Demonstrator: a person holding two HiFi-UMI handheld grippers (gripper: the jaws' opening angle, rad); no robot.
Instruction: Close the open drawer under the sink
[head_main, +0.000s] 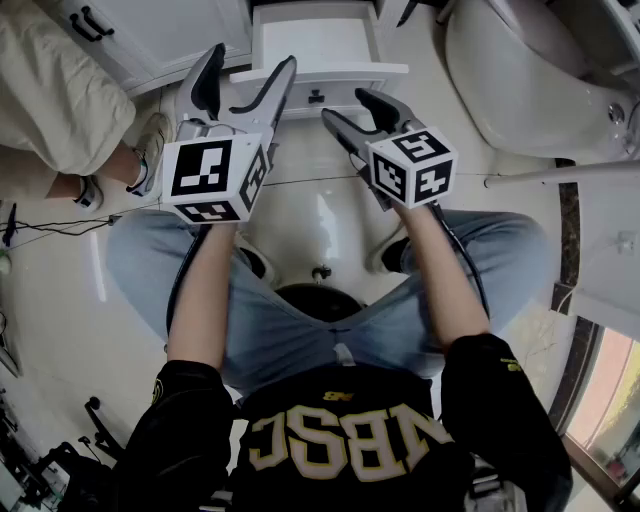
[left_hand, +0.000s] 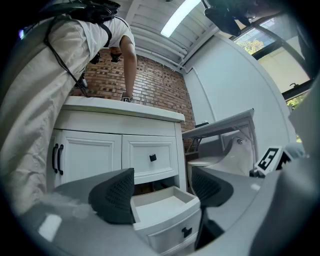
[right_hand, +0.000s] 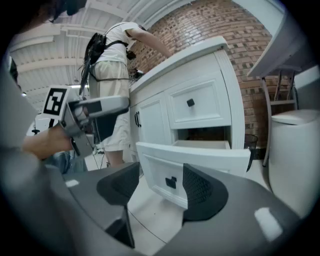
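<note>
Pale floor (head_main: 320, 215) underfoot, white vanity (head_main: 170, 35) ahead. Under its counter, drawer (head_main: 318, 40) pulled well out, only a bare white bottom showing inside, so far as the angle allows. Black knob (head_main: 316, 97) on the front panel, facing both grippers. Left gripper (head_main: 250, 65) level, jaws spread wide, gripping nothing, tips near the drawer's left front corner. Right gripper (head_main: 348, 108) tilted slightly down, jaws likewise apart and empty, framing the knob without touching it. Toilet (head_main: 530, 80) close on the right, a bystander's leg (head_main: 70, 90) on the left. Open floor before the drawer front.
</note>
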